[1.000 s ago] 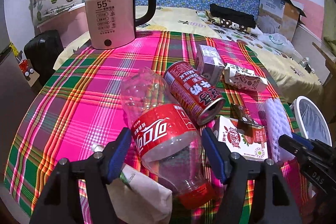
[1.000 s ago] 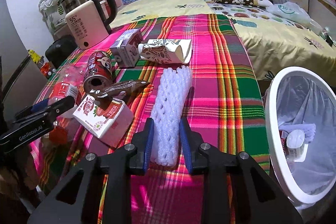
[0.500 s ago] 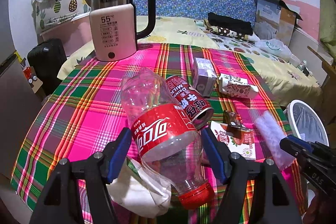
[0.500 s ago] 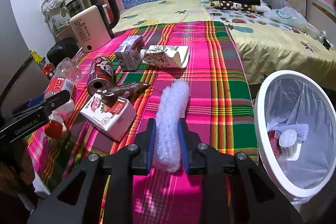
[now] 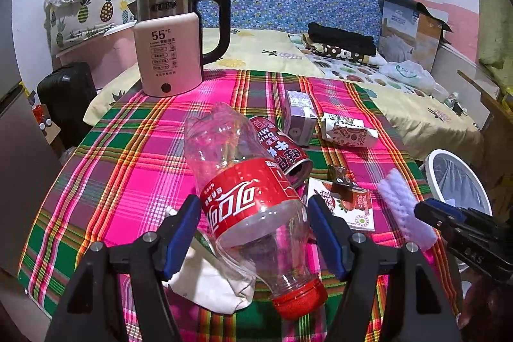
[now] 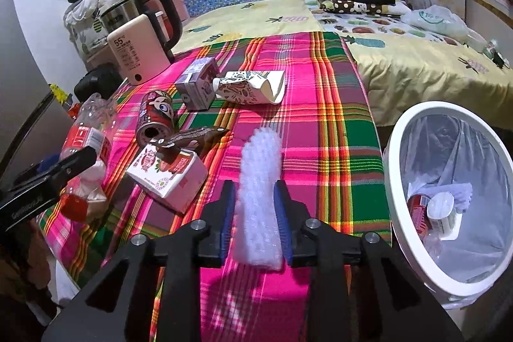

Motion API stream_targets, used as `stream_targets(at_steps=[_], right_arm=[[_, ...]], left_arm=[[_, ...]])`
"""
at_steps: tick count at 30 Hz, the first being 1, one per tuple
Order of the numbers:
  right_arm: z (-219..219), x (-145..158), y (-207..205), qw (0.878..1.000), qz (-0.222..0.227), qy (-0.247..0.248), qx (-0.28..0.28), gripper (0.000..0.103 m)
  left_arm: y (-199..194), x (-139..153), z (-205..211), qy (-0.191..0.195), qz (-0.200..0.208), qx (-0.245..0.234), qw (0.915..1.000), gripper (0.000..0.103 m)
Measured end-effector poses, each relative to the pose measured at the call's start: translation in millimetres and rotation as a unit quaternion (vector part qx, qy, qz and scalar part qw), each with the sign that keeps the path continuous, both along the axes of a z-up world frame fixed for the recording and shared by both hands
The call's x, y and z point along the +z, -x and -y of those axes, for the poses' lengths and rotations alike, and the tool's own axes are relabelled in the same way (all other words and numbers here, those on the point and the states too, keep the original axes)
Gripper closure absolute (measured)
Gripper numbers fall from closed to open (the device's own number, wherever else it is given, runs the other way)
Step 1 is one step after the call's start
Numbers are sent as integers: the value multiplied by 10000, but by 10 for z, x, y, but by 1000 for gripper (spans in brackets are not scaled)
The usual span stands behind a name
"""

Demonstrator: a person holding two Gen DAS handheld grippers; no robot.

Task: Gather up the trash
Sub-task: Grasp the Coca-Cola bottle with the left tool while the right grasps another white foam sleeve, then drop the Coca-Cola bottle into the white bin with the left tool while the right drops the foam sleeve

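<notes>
Worktop (image 6: 320, 85): one can (image 6: 156, 114), three cartons. Left gripper (image 5: 255, 233) jaws clamp one cola bottle (image 5: 247, 201); right gripper (image 6: 256, 223) jaws, just reopening slightly, pinch one foam sleeve (image 6: 261, 181).

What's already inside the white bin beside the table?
In the right wrist view, the white bin has a clear liner holding a red can, a small white-lidded container and some white foam. Anything deeper is hidden beneath these and the liner's folds.
</notes>
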State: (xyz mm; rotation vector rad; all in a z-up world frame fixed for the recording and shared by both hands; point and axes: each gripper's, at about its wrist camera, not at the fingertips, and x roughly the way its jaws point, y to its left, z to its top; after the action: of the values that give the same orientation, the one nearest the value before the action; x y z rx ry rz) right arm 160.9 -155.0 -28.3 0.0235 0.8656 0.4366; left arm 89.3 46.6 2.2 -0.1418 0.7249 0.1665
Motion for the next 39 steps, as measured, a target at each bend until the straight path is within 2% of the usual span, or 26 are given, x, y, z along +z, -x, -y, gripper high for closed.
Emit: stream_targets(at_steps=[5, 8, 12, 16, 28, 39], right_arm=[[-52, -100, -56, 9997, -224, 43, 127, 76], [-51, -87, -23, 9996, -192, 59, 181, 76], [0, -53, 8, 9996, -192, -3, 189, 87], [39, -25, 39, 9997, -160, -39, 166, 90], [178, 124, 120, 9998, 55, -213, 4, 91], [459, 226, 199, 9987, 227, -314, -325, 91]], left_arm=[[5, 18, 14, 7, 7, -44, 10000, 32], [9, 42, 31, 12, 41, -84, 10000, 32], [27, 85, 61, 61, 115, -160, 9998, 32], [62, 146, 98, 88, 200, -239, 9995, 32], [84, 242, 220, 79, 302, -393, 9987, 32], [-38, 287, 568, 198, 315, -998, 9943, 32]])
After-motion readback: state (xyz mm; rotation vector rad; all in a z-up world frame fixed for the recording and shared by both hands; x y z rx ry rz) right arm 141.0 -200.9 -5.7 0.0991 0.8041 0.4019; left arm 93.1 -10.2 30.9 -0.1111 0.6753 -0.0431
